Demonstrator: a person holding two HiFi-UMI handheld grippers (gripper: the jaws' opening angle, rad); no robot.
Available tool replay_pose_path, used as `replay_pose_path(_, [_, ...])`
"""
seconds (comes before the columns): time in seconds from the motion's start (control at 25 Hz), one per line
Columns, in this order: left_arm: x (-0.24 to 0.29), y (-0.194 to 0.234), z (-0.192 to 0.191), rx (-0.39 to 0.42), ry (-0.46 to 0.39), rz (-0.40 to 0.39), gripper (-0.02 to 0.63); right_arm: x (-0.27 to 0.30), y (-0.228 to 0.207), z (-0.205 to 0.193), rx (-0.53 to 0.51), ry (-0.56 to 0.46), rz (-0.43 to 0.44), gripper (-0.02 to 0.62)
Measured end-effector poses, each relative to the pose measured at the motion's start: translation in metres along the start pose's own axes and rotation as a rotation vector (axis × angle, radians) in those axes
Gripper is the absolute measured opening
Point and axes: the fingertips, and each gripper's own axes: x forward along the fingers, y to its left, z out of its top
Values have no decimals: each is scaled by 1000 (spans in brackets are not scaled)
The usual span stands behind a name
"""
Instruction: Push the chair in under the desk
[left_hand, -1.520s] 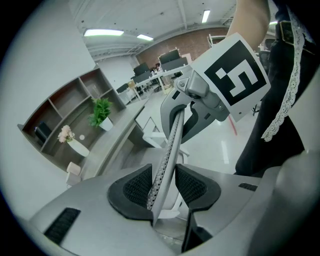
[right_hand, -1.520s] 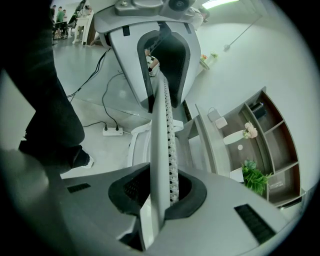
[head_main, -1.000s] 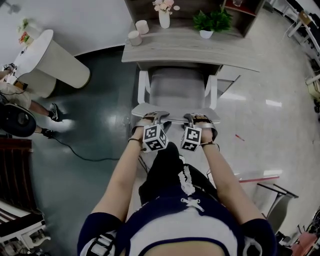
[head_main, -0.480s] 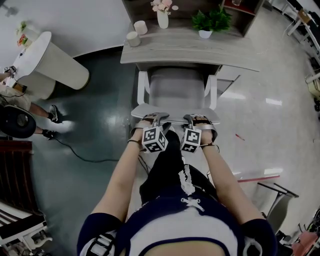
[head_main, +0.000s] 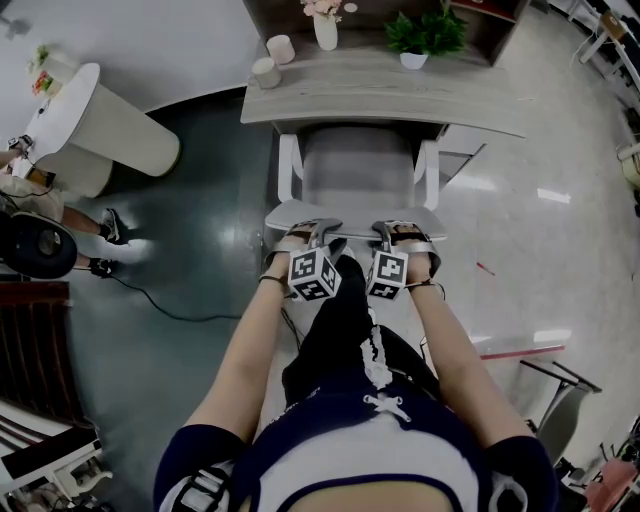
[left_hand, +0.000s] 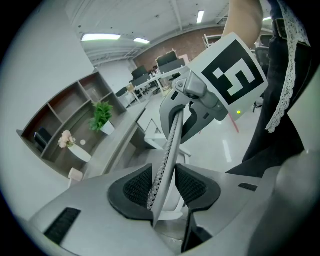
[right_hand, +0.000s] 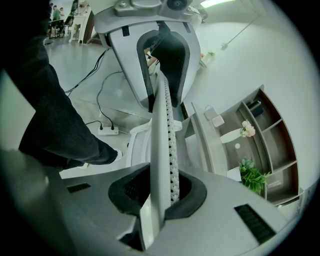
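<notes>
Grey, glossy floor (head_main: 200, 200) is spreading out around a wood-grain desk (head_main: 350, 95) in the head view, and the desk is carrying a vase of flowers (head_main: 326, 30), a potted plant (head_main: 420, 35) and two pale cups (head_main: 266, 72). A light grey chair (head_main: 355, 170) is standing square to the desk with the front of its seat going under the desktop edge. Most of the seat and both white armrests (head_main: 287, 165) are showing in front of that edge, so the chair is looking only partly pushed in. The left gripper (head_main: 305, 240) and the right gripper (head_main: 400, 235) are sitting side by side on the top of the backrest (head_main: 350, 218), the person standing right behind it. In the left gripper view, the perforated edge of the backrest (left_hand: 170, 145) is running up between the two dark pads, which are clamping it from both sides, and the desk and a shelf unit (left_hand: 65, 120) are lying beyond. In the right gripper view, the same thin edge (right_hand: 160, 130) is being pinched between that gripper's pads, with the desk ahead on the right and a power strip (right_hand: 107, 131) lying on the floor to the left. Judging from this, the grasp on the chair is made and the push is partway through; what is remaining is driving the chair forward until the seat is going fully under the desk, then letting go.
</notes>
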Motion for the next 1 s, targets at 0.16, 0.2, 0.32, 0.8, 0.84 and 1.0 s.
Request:
replay_pose_path(0.16, [1,3,-1,3,-2,-2,147,3,-3,1,0,-2,8,42])
replay_pose_path(0.2, [2,3,-1,4,-3,0,147,3,-3,0,-1,-2,7,43])
replay_pose_path(0.32, [4,6,1,6,-4,2,147,4,-6,-3,-1,1,9,43])
replay_pose_path(0.8, [11,17,4,7,-6,14,146,11,-17,-8,-10,4,4,41])
replay_pose_path(0.84, [12,18,4,7,-7,14,146,12,-18,-8,-10,4,3,41])
replay_pose_path(1.0, [14,19,3,7,-7,16,146,14,-20,-9,-13,0,1,41])
